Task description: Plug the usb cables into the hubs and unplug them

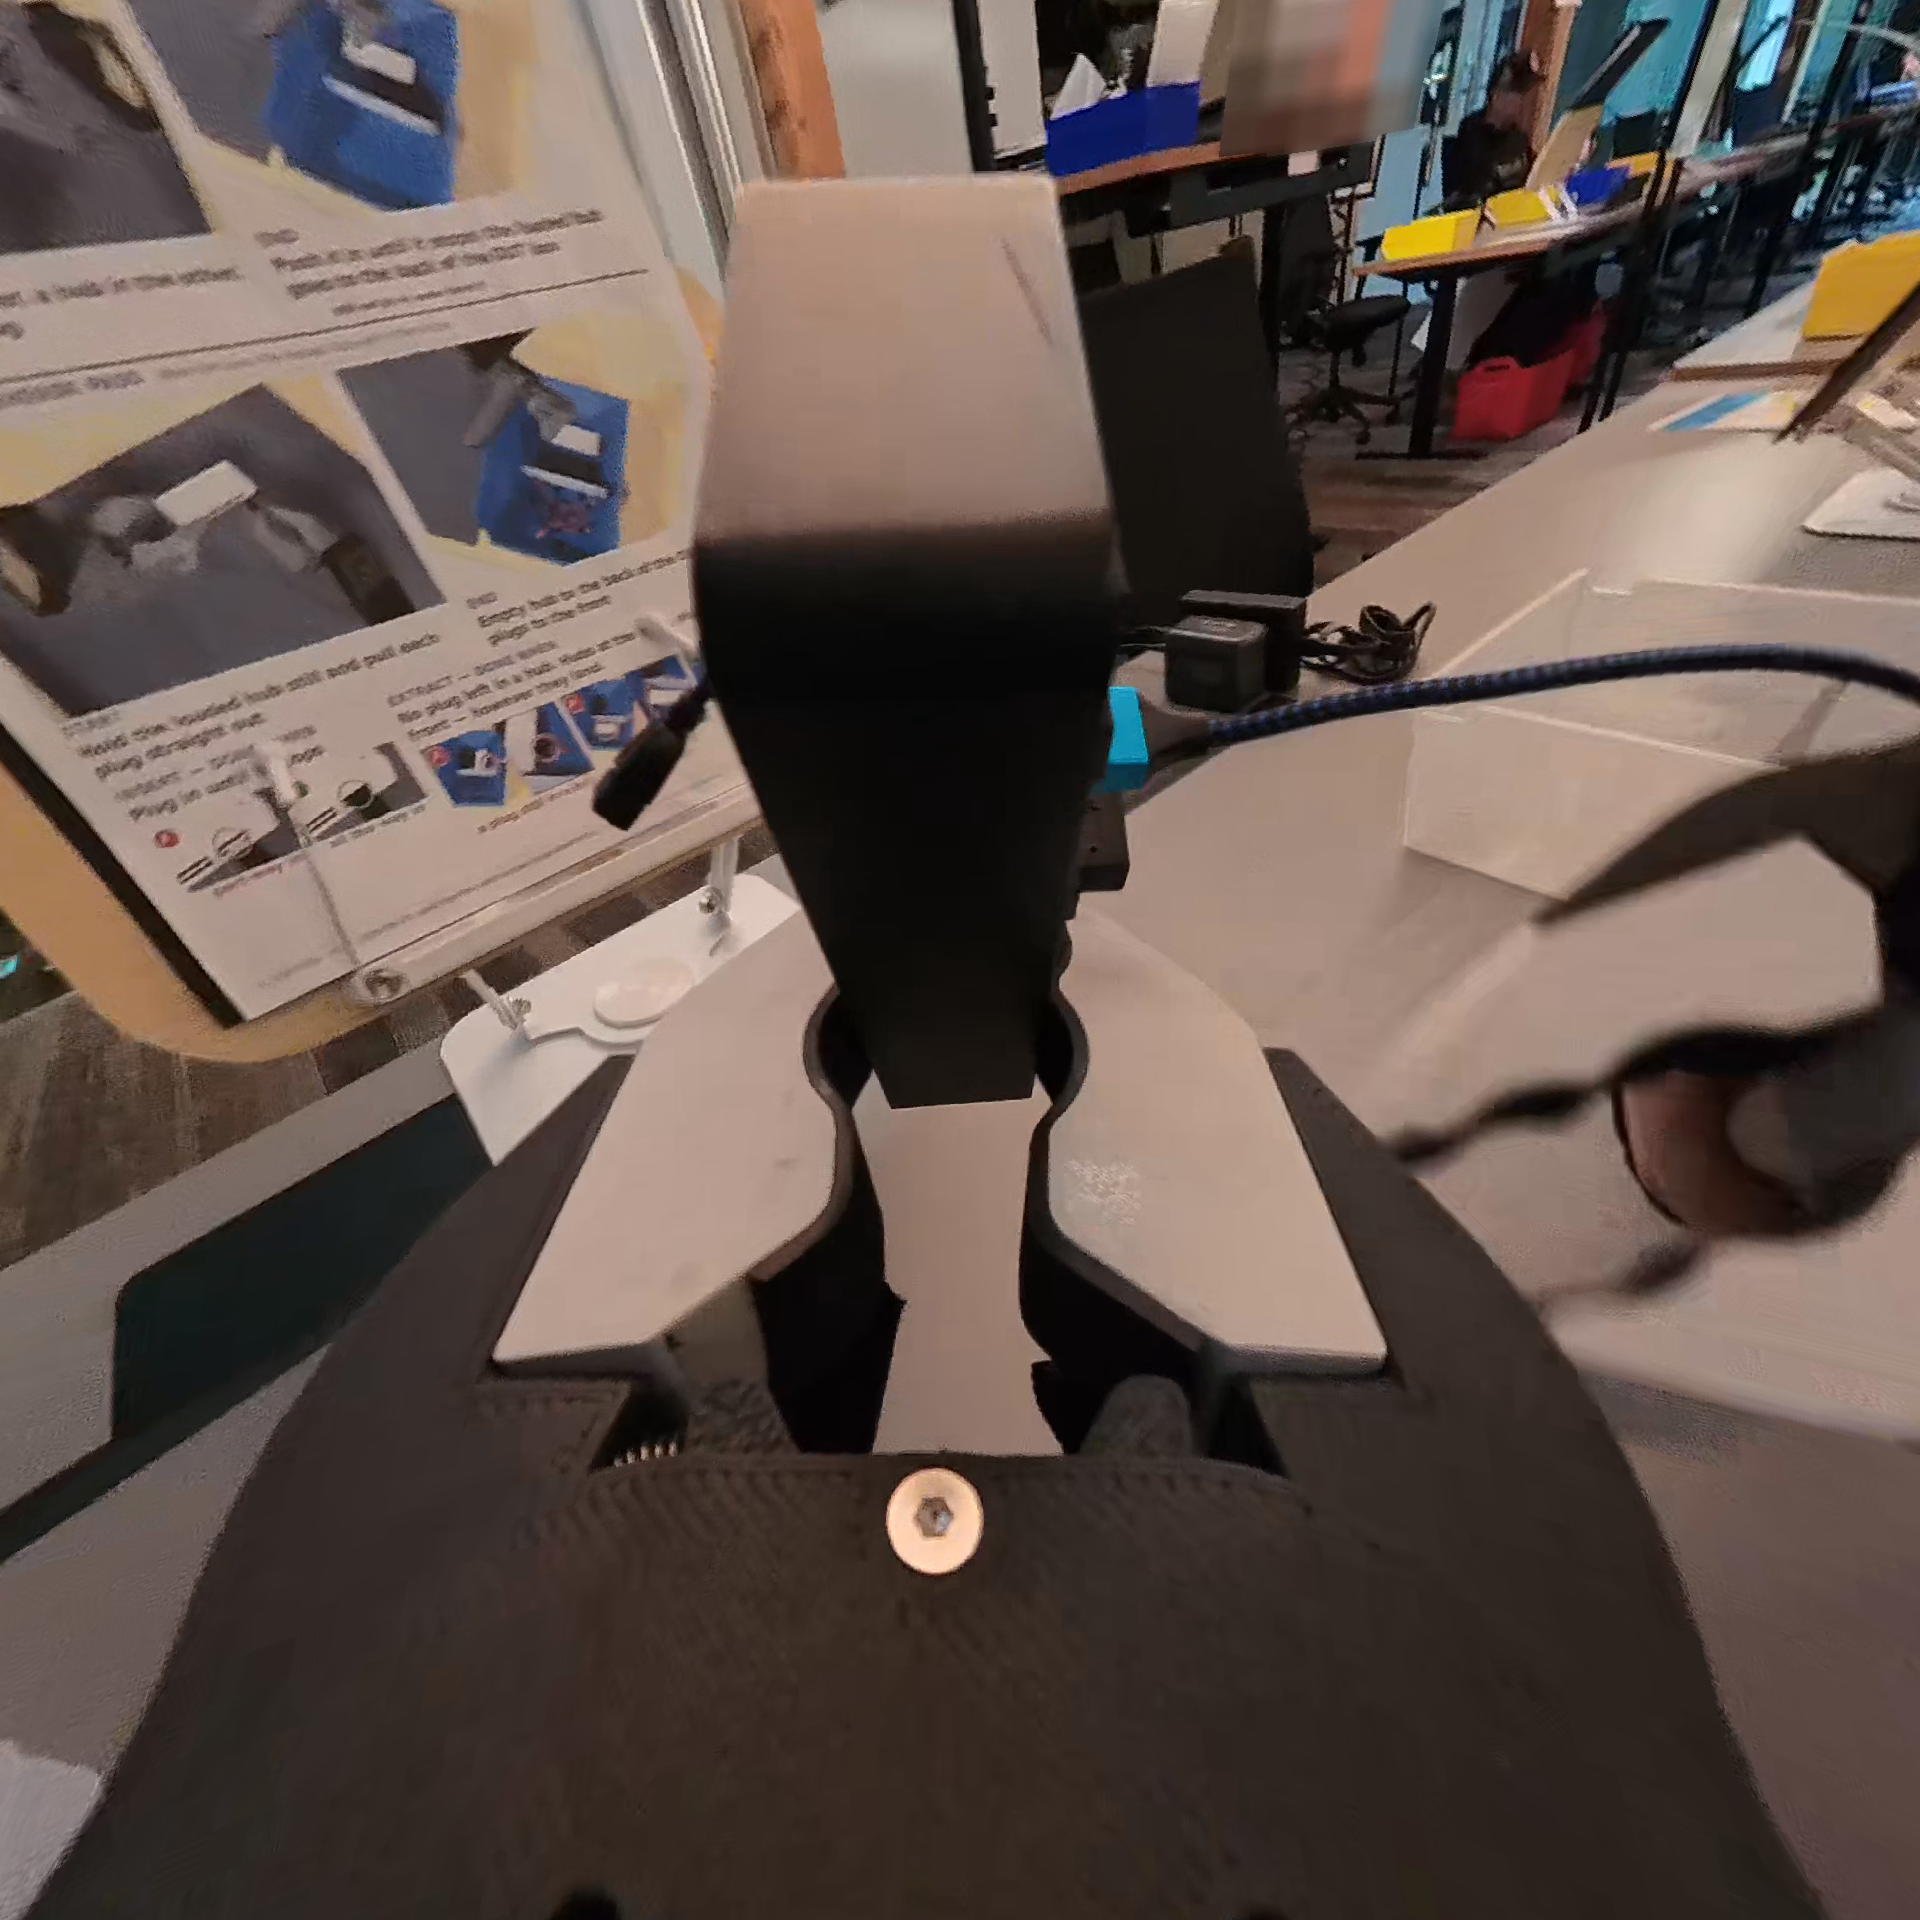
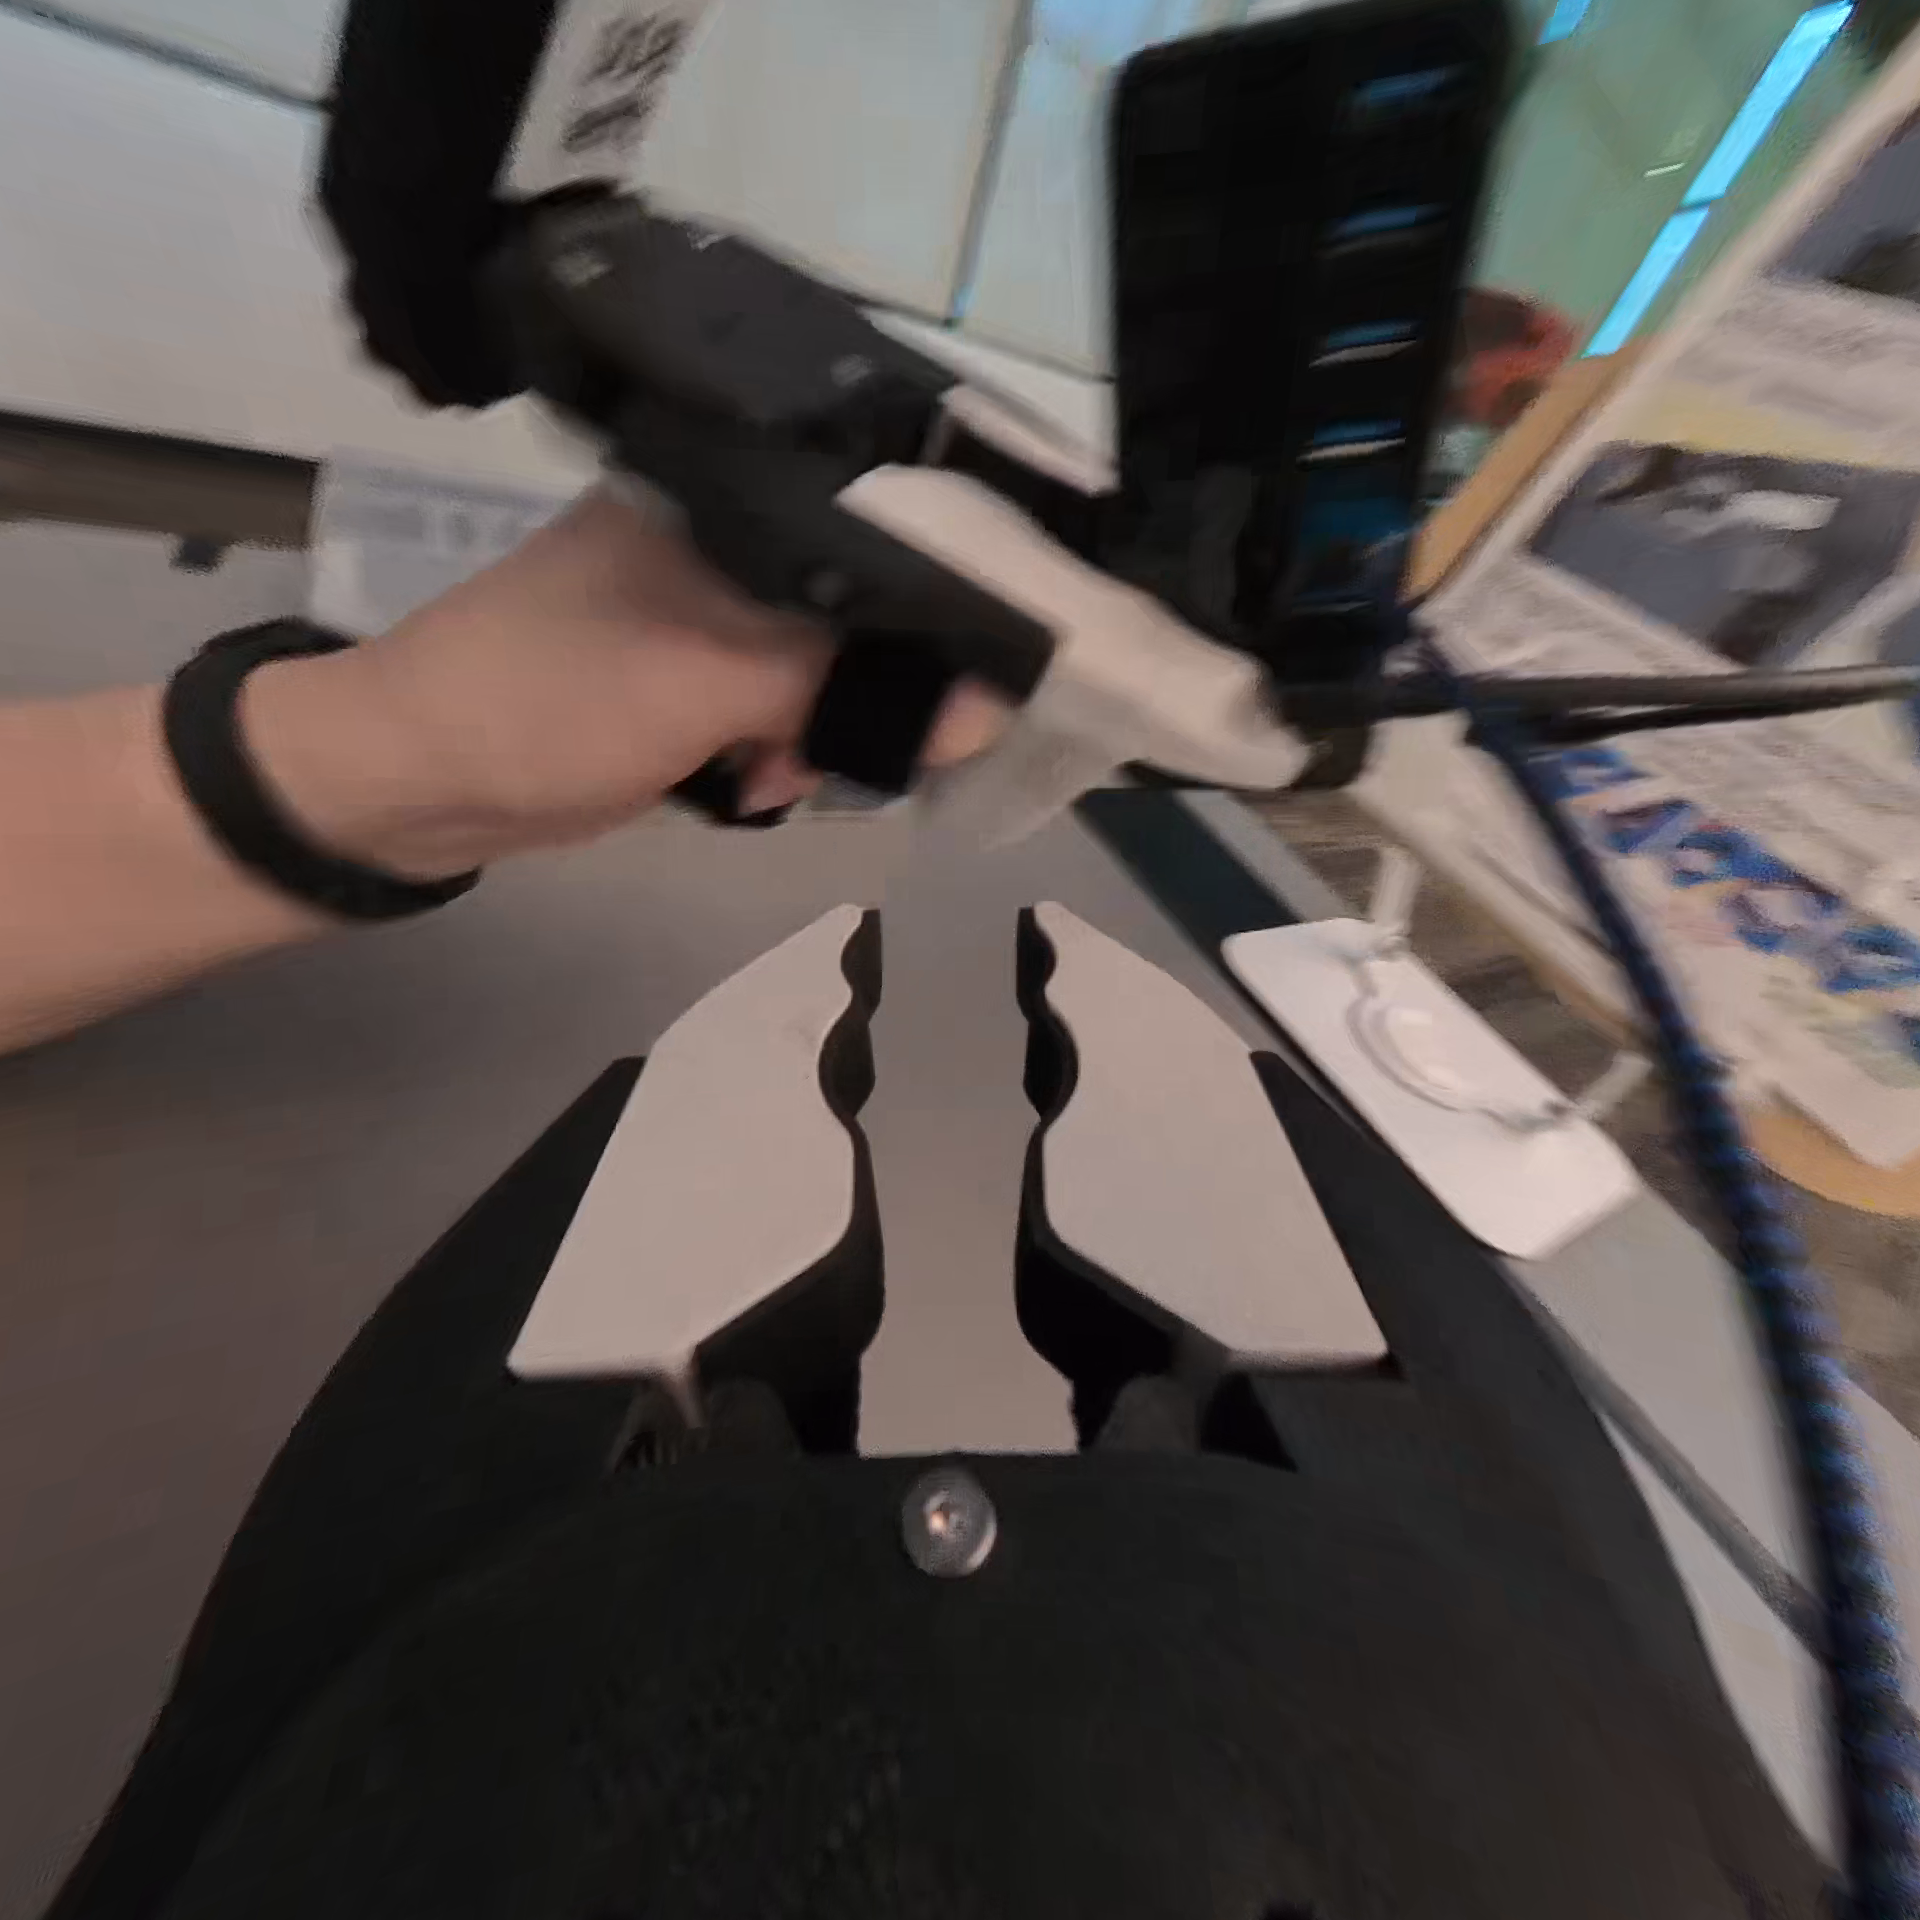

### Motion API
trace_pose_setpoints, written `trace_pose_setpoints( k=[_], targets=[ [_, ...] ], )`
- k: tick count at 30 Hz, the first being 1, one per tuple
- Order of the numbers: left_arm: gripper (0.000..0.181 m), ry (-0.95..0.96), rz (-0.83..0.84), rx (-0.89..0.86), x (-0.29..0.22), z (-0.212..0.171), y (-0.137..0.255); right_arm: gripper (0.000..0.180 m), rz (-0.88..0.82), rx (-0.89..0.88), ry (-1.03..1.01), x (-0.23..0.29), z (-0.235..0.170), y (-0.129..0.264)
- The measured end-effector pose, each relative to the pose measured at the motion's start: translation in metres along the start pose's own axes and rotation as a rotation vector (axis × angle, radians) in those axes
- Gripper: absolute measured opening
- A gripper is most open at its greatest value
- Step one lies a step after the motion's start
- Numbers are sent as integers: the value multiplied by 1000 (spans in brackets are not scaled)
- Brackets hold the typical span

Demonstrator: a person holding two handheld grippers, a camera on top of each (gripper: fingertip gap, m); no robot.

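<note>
A workshop with desks, yellow and blue bins and a red bin lies behind a pale grey bench (image 1: 1299, 935). At the left an instruction sheet (image 1: 312, 582) with photos and printed lines stands on a clear holder; its writing is left unread. In front of it the left gripper (image 1: 961, 1049) pinches the foot of a black hub (image 1: 904, 582), held upright off the bench. The right wrist view shows the hub's column of blue ports (image 2: 1361, 343) facing that camera. One black plug (image 1: 646, 774) pokes out at the hub's left, and a bright blue plug (image 1: 1127, 740) on a braided blue cable (image 1: 1507, 681) sits against its right side; whether it is fully seated cannot be told. The right gripper (image 2: 948, 935) is spread and holds nothing, near the hub. The step looks like unplugging or the start of the next insertion: the right gripper should probably close on a plug while the left holds the hub steady. No brand is readable.
</note>
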State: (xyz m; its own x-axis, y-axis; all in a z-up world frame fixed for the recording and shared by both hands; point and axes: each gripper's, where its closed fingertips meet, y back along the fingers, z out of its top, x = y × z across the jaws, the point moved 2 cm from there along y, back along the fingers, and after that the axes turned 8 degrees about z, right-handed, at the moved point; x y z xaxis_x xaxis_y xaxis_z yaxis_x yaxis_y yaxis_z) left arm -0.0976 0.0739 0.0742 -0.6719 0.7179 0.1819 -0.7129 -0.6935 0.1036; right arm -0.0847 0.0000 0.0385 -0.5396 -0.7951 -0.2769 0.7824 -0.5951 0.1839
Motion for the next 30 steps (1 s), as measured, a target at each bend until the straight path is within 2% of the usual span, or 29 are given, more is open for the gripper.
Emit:
trace_pose_setpoints(
  k=[3, 6, 8, 10, 13, 15, 17, 20, 23, 25, 27, 30],
  targets=[
    [28, 48, 27, 21, 20, -4, 1, 23, 313, -9, 74, 56, 0, -14],
    [28, 96, -17, 35, 29, -10, 1, 21, 551, -91, 189, 108, 17, -6],
    [28, 80, -54, 36, 30, -12, 0, 21, 554, -145, 230, 117, 37, 5],
    [28, 77, -124, 33, 23, -12, 1, 21, 487, -202, 238, 103, 59, 22],
    [28, 90, -361, -5, -7, -5, 7, 22, 271, -261, 211, 46, 77, 52],
    [28, 70, -507, -2, -29, -4, 14, 32, 190, -237, 140, 9, 70, 64],
    [28, 14, -635, 24, -52, -8, 21, 41, 190, -224, 10, -14, 62, 72],
    [28, -94, -722, 93, -81, -21, 23, 42, 257, -235, -143, -23, 58, 75],
    [28, -181, -811, 148, -106, -35, 26, 51, 227, -108, -162, -28, 43, 67],
    [28, -211, -831, 170, -116, -40, 26, 49, 233, -1, -131, -24, 29, 61],
    [28, -236, -855, 184, -121, -45, 28, 31, 334, 71, -111, -8, 18, 58],
    [29, -239, -823, 142, -120, -44, 24, 29, 366, 95, -165, -10, 15, 61]
  ],
)
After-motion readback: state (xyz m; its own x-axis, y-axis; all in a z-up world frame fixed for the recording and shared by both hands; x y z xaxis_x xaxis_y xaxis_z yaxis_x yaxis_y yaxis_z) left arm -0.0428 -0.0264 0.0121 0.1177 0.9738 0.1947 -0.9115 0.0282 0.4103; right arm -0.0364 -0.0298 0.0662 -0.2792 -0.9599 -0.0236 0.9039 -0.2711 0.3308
